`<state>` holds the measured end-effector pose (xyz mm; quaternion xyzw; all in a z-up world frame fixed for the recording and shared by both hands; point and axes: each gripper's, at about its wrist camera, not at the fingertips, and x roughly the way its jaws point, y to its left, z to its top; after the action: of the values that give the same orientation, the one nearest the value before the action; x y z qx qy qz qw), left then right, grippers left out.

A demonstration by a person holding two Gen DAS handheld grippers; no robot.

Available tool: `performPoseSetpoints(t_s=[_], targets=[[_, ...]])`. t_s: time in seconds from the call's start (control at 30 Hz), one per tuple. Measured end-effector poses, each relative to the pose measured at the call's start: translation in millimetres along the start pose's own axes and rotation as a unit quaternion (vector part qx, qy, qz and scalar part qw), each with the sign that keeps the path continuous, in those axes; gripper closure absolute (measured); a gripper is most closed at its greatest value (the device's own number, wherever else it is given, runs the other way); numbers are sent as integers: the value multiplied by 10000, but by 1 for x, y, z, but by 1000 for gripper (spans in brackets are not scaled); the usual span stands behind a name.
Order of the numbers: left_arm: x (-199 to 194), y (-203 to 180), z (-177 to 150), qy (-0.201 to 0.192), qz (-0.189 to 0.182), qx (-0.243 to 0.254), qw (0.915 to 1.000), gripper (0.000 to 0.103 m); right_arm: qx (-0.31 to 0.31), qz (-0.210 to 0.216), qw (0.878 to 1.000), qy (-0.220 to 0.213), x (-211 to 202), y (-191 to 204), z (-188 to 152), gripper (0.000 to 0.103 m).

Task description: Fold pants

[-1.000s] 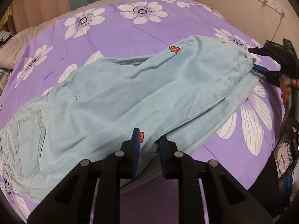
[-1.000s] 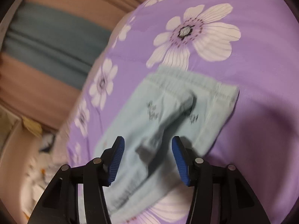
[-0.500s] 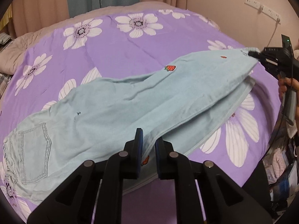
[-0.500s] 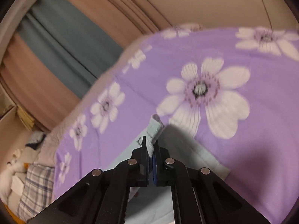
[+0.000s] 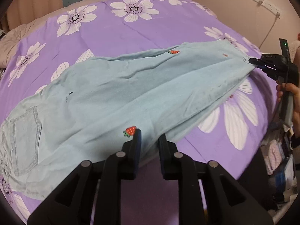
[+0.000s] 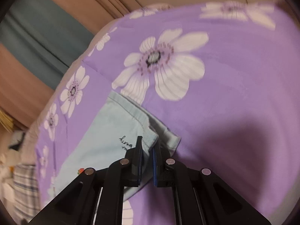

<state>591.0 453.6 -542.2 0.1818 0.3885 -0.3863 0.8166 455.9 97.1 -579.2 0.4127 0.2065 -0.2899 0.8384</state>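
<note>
While the light-blue pants [image 5: 116, 101] lie stretched across a purple bedsheet [image 5: 116, 31] printed with white flowers, both grippers have hold of them. From the left wrist view, the left gripper [image 5: 149, 137] sits at the near edge of the pants, about midway along the leg, with fabric running between its 2 blue-padded fingers [image 5: 138, 140]; its jaws have just been opening slightly, yet they stand narrow and the cloth is pinched between them. A red strawberry patch [image 5: 130, 130] lies just beside the left finger, and a back pocket [image 5: 25, 142] shows at the waist end on the far left. At the right edge of that view, the right gripper [image 5: 252, 62] clamps the hem end of the leg, which is lifted off the sheet, and a person's hand [image 5: 292, 97] grips its handle. From the right wrist view, the right gripper's jaws are clenched on a bunched corner of the ribbed hem [image 6: 150, 139], with dark stitched lettering [image 6: 125, 143] just left of the fingers. Pale curtains [image 6: 37, 35] hang beyond the bed.
</note>
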Motion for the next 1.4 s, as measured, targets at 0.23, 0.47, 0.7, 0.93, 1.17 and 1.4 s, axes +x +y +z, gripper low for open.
performPoseSetpoints(t_s=[0.23,0.47,0.7,0.93,1.17,1.4], targets=[[-42,36,-9,-497,-171,-628,9966,67,-1771,-1043,9736,-992,-43,66,-18,69],[-47,108,-20,-644,535,-1814,9798,67,-2902,1174,9494,239,-25,153,-41,68],[-40,146,-45,-470,823,-2369,9669,66,-4376,2018,8634,1496,32,243,-72,68],[-39,167,-58,-519,832,-2579,9612,61,-5812,1404,7664,2348,85,265,-109,68],[-40,178,-69,-602,763,-2691,9582,62,-6419,1235,7121,2563,95,271,-122,68],[-35,180,-68,-625,762,-2759,9561,61,-6873,1226,6624,2717,97,287,-133,68]])
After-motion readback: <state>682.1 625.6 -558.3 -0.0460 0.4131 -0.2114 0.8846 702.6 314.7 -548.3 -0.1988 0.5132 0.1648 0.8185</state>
